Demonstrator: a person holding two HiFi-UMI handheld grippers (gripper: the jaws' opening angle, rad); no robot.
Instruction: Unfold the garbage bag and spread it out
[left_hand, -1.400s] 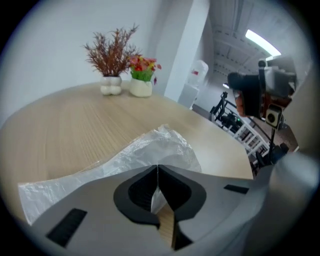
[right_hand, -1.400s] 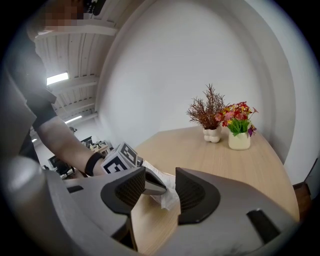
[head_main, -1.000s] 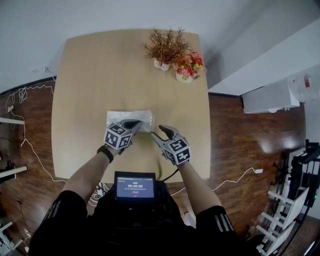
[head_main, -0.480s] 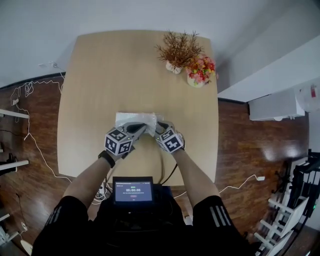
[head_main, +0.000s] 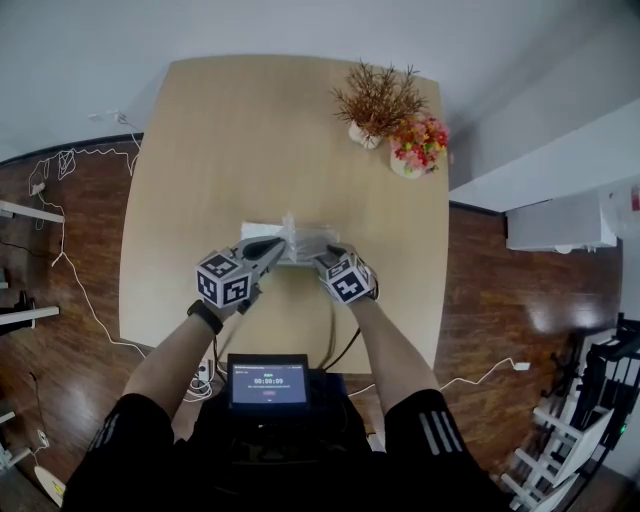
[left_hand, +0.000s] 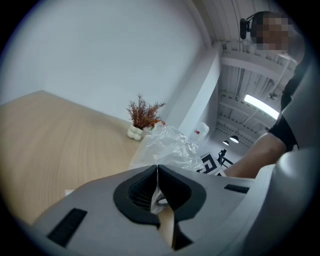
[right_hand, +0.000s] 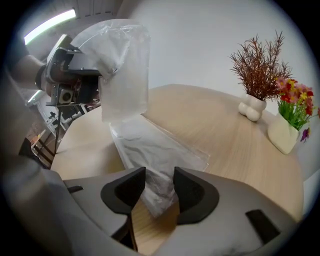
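Observation:
A folded clear garbage bag (head_main: 262, 229) lies on the wooden table (head_main: 200, 150), just ahead of both grippers. My left gripper (head_main: 278, 245) is shut on an upper layer of the bag (left_hand: 170, 145) and holds that flap (right_hand: 125, 65) up off the table. My right gripper (head_main: 323, 258) stands open at the bag's right end. In the right gripper view, the near corner of the flat part of the bag (right_hand: 150, 145) lies between the open jaws of the right gripper (right_hand: 160, 176), and the pads stand clear of it.
A white vase of dried twigs (head_main: 375, 100) and a pot of bright flowers (head_main: 418, 145) stand at the table's far right corner. A small screen (head_main: 268, 380) sits at the person's waist. Cables (head_main: 70, 270) trail over the wooden floor on the left.
My right gripper has come in from the right to the bag's end, so the bag's corner now lies between its jaws. My left gripper has lifted a layer of the bag.

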